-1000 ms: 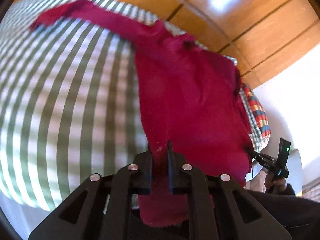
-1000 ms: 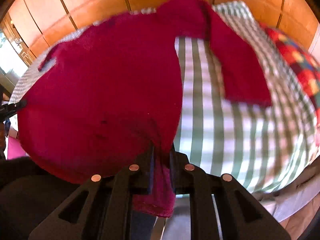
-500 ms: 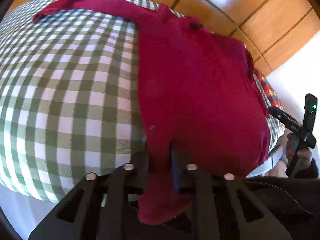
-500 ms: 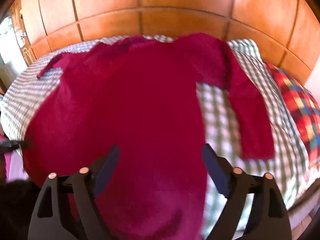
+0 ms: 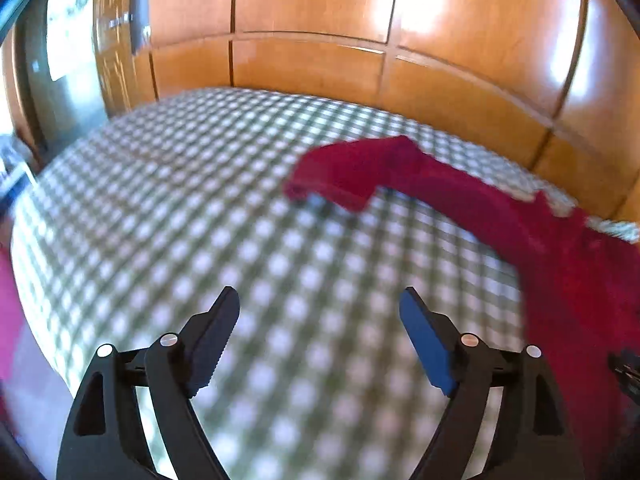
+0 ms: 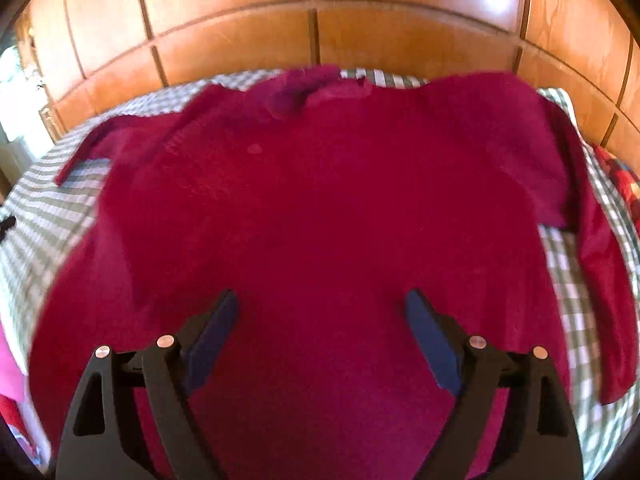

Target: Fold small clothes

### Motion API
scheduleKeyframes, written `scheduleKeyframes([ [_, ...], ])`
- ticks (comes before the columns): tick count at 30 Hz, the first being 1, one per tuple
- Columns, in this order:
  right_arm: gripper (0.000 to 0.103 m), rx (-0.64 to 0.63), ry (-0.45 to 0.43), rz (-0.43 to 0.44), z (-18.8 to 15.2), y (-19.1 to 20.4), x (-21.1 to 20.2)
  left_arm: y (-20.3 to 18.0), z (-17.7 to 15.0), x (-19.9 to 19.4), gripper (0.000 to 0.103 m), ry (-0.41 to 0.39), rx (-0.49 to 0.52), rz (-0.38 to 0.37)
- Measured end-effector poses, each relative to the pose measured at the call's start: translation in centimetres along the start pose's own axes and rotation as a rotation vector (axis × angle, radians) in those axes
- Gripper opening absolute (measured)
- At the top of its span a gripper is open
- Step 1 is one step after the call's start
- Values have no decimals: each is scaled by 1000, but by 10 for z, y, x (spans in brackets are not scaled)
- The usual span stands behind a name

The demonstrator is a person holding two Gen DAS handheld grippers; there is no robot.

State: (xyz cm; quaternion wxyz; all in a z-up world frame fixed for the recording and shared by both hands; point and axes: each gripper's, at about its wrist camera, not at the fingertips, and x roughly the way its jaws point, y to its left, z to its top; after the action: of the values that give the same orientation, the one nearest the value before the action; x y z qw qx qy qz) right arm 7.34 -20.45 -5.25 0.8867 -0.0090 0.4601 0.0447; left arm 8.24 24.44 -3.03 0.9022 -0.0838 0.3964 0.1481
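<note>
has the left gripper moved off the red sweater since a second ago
Yes. The left gripper has just opened, let go of the red sweater, and swung left: only checked bedspread lies between its fingers, the sweater now off at the right.

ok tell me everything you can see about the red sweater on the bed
The red sweater is a long-sleeved, fuzzy-looking knit in deep crimson. It lies spread flat, collar toward the wooden panelling, on the green-and-white checked bedspread. One sleeve stretches out sideways, its cuff end folded over; the other hangs down along the body. Neither gripper holds it: the right gripper is above its lower body, jaws open.
</note>
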Motion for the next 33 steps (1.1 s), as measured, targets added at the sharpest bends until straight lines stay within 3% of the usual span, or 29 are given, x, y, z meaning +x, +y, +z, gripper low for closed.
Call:
scheduleKeyframes([
  [2, 95, -10, -23, -17, -1, 2, 3, -13, 12, 19, 81, -6, 63, 44],
  [9, 101, 9, -27, 14, 0, -4, 10, -62, 51, 98, 80, -26, 306, 207],
  [11, 101, 12, -27, 20, 1, -5, 11, -56, 58, 119, 44, 32, 283, 212],
  [12, 101, 15, -29, 26, 0, -6, 11, -49, 64, 125, 18, 80, 247, 180],
  [13, 101, 17, -30, 28, 1, -6, 12, -39, 68, 129, 6, 101, 204, 154],
  [20, 101, 20, -35, 34, -1, -6, 12, 61, 96, 86, 4, 126, -146, 13],
  [24, 101, 20, -36, 35, -1, -6, 12, 112, 101, 62, 4, 142, -283, 30],
  [29, 101, 18, -37, 34, -2, -5, 11, 141, 111, 72, 4, 201, -300, 206],
  [33, 101, 15, -35, 29, -2, -3, 11, 145, 96, 102, 4, 293, -297, 258],
])
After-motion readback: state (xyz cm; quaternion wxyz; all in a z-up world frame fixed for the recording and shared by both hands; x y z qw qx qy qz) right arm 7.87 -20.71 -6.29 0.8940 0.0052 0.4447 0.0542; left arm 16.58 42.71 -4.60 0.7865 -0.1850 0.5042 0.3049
